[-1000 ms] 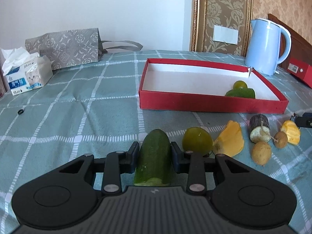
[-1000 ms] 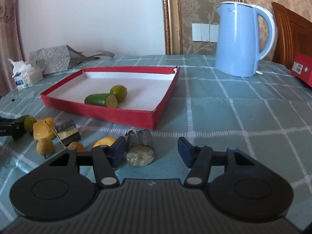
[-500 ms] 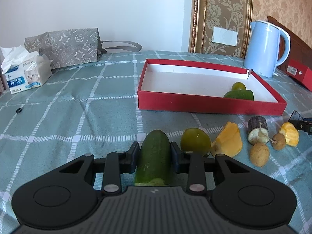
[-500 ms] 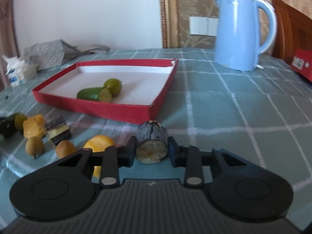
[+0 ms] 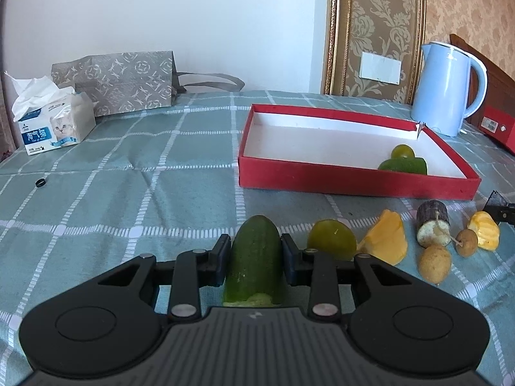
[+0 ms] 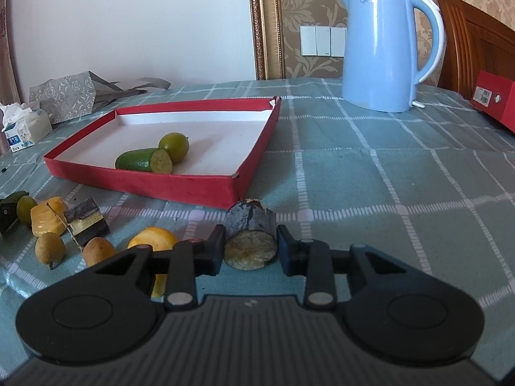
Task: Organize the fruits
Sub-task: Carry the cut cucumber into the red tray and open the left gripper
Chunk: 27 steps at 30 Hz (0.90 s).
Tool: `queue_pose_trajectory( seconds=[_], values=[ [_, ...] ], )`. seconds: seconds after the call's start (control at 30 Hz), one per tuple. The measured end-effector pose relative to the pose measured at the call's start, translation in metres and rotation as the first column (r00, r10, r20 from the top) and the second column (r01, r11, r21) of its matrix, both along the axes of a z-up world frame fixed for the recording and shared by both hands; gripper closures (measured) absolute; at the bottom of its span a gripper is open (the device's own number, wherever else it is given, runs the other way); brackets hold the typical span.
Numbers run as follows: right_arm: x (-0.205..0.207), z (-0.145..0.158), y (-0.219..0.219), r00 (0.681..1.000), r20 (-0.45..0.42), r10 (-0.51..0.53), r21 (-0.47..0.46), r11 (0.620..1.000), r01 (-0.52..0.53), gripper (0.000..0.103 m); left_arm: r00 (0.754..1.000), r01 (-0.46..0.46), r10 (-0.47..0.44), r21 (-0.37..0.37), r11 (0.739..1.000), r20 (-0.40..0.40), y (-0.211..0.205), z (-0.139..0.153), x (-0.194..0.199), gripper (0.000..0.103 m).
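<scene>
My left gripper point(image 5: 256, 257) clamped on the cucumber piece point(image 5: 254, 267), rounded end forward, my right gripper point(image 6: 250, 247) clamped on the dark-skinned stub point(image 6: 251, 234), red tray point(image 6: 180, 186) just ahead on the checked cloth point(image 6: 370, 177)

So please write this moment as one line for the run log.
left claw: shut on cucumber piece | right claw: shut on dark-skinned chunk | red tray: holds cucumber half, green round fruit | step: carry to tray not yet done

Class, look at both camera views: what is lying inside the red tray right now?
Inside the red tray lie a cut cucumber piece and a round green fruit, side by side on its white floor. In the left wrist view the near wall hides their undersides; the right wrist view shows nothing else inside.
</scene>
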State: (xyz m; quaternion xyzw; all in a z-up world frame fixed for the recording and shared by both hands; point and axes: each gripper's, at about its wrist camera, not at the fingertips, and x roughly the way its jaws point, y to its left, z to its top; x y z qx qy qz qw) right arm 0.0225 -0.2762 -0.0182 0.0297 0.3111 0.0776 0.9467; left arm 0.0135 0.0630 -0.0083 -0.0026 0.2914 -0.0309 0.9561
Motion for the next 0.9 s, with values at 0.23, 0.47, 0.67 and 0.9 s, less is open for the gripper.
queue_pose_trajectory(
  seconds=[0.23, 0.47, 0.67, 0.9],
  values=[
    [0.001, 0.0, 0.003, 1.0, 0.0, 0.001, -0.017, 1.0, -0.001, 0.071, 0.999, -0.007, 0.008, -0.022, 1.0, 0.038, -0.003, 0.011, 0.003, 0.071],
    [0.001, 0.0, 0.004, 1.0, 0.0, 0.002, -0.027, 1.0, -0.002, 0.071, 0.994, 0.062, -0.06, -0.019, 0.998, 0.087, -0.03, 0.041, 0.029, 0.071],
    [0.001, 0.0, 0.005, 1.0, 0.0, 0.003, -0.032, 0.999, -0.003, 0.071, 0.993, 0.081, -0.083, 0.025, 0.996, 0.082, -0.058, 0.053, 0.082, 0.071],
    [0.001, 0.0, 0.005, 1.0, 0.0, 0.003, -0.031, 1.0, -0.003, 0.071, 0.998, 0.055, -0.055, 0.057, 0.997, -0.006, -0.082, 0.034, 0.144, 0.071]
  ],
)
